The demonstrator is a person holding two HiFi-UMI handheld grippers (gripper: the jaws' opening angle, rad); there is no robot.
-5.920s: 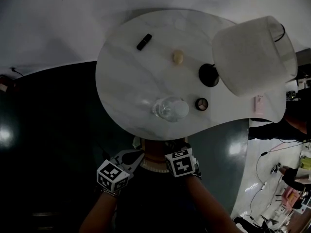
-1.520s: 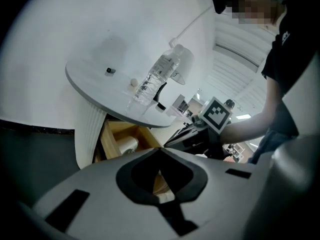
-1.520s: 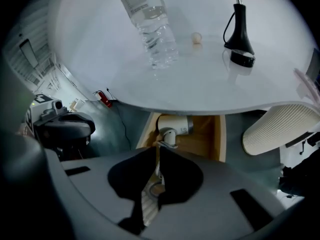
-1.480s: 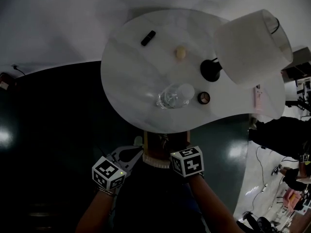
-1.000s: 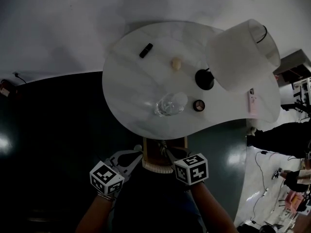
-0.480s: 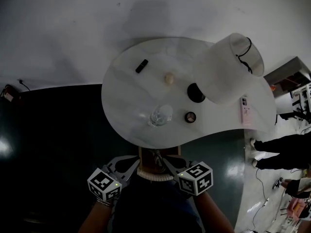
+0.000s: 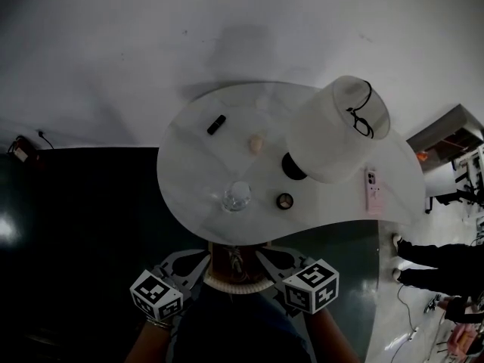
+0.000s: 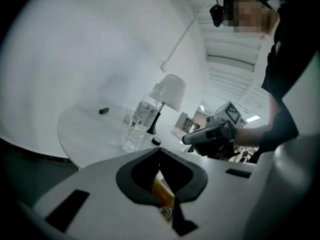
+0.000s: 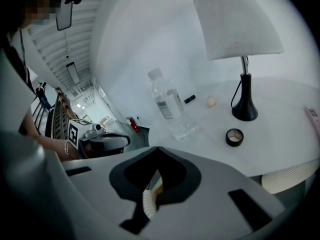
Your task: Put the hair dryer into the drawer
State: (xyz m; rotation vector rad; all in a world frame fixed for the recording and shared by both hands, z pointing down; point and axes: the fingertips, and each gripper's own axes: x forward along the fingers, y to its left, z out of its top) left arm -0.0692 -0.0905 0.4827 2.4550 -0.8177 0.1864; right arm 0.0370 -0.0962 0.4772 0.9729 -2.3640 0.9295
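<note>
Left gripper (image 8: 160, 150) closed | right gripper (image 9: 158, 148) closed | bottle (image 7: 237, 196) upright on table (image 7: 189, 157)

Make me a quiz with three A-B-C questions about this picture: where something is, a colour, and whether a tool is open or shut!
1. Where does the water bottle stand? A on the table B on the floor C held in a tool
2. What colour is the lampshade? A red B white C green
3. How are the right tool's jaws? A wide apart B shut together C clamped on the bottle
Answers: 1 A, it stands upright on the marble top; 2 B, the shade is plain white; 3 B, the tips meet.
</note>
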